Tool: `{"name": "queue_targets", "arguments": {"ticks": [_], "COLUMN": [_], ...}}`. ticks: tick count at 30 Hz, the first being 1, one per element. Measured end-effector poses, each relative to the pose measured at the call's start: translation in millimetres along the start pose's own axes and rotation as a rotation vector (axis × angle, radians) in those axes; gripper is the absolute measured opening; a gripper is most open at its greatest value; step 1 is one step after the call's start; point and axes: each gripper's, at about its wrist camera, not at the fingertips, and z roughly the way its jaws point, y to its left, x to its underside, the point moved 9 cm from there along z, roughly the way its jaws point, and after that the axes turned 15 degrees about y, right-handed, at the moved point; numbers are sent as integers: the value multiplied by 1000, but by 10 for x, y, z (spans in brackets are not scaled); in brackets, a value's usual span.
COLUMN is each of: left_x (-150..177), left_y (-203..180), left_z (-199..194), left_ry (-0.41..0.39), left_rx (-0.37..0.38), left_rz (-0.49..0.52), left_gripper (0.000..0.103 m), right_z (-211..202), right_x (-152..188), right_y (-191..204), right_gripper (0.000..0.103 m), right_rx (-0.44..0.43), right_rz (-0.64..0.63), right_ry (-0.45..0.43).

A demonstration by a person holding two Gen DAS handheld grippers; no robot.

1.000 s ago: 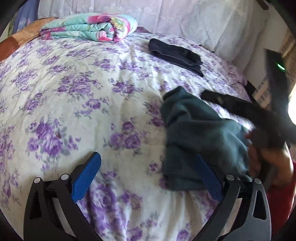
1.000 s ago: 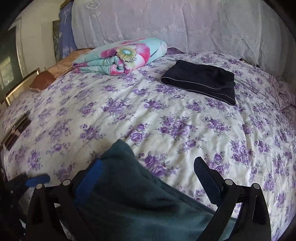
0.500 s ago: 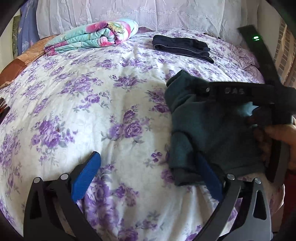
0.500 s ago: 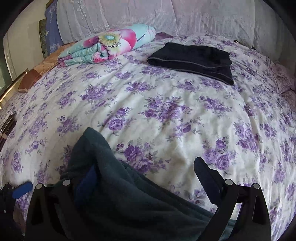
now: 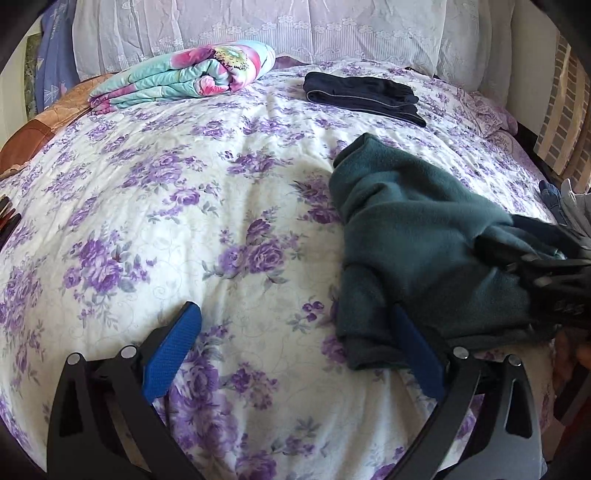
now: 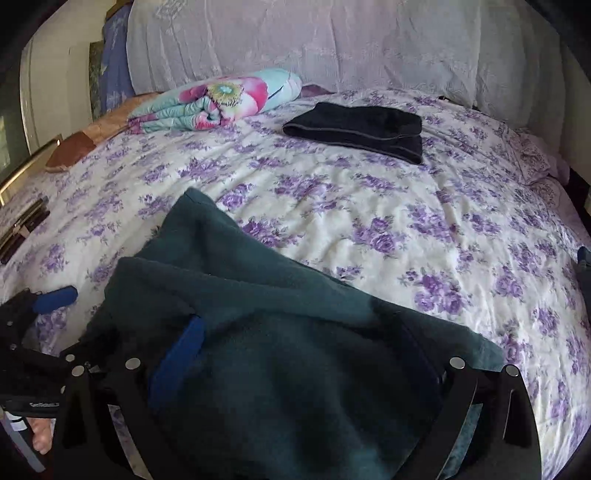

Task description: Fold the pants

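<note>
A crumpled pair of teal fleece pants [image 5: 424, 240] lies on the right side of the floral bedsheet [image 5: 184, 229]. My left gripper [image 5: 295, 354] is open, and its right blue pad [image 5: 417, 354] touches the near edge of the pants. In the right wrist view the pants [image 6: 277, 350] are draped across my right gripper [image 6: 301, 332], which stands wide open. The cloth hides its right finger; its left pad [image 6: 181, 362] shows. The right gripper's black body [image 5: 554, 284] sits on the pants at the right edge of the left wrist view.
A folded dark pair of pants [image 5: 362, 96] lies at the back of the bed, and a rolled floral quilt [image 5: 192, 77] to its left. Lace-covered pillows [image 5: 295, 29] line the head. Dark objects [image 5: 7, 218] sit at the left edge, more clothes [image 5: 569, 199] at the right edge.
The teal pants have spread further over my right gripper and now cover its right finger. The right gripper's body has dropped lower in the left wrist view. Both stay open.
</note>
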Motion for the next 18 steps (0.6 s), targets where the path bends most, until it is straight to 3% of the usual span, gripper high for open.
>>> {"name": "queue_targets", "arguments": {"ticks": [4, 9, 10, 11, 13, 18], "left_x": [-1, -4, -2, -2, -1, 0], "left_y": [-1, 3, 4, 3, 4, 4], "left_z": [0, 0, 0, 2, 3, 5], "left_ry": [-1, -2, -2, -1, -1, -2], "left_rx": [1, 1, 2, 0, 2, 3], "left_rz": [0, -1, 0, 1, 0, -1], "left_gripper": [99, 99, 99, 99, 99, 99], "right_z": [-441, -283, -165, -106, -116, -278], "right_x": [219, 717, 809, 872, 913, 939], "right_y": [-130, -547, -607, -652, -748, -810], "right_gripper": [99, 99, 100, 100, 100, 100], "right_rx": [25, 131, 112, 17, -93, -106], "right_rz": [10, 48, 60, 110, 202, 203], "right_ry": [-96, 9, 43, 37, 24, -16]}}
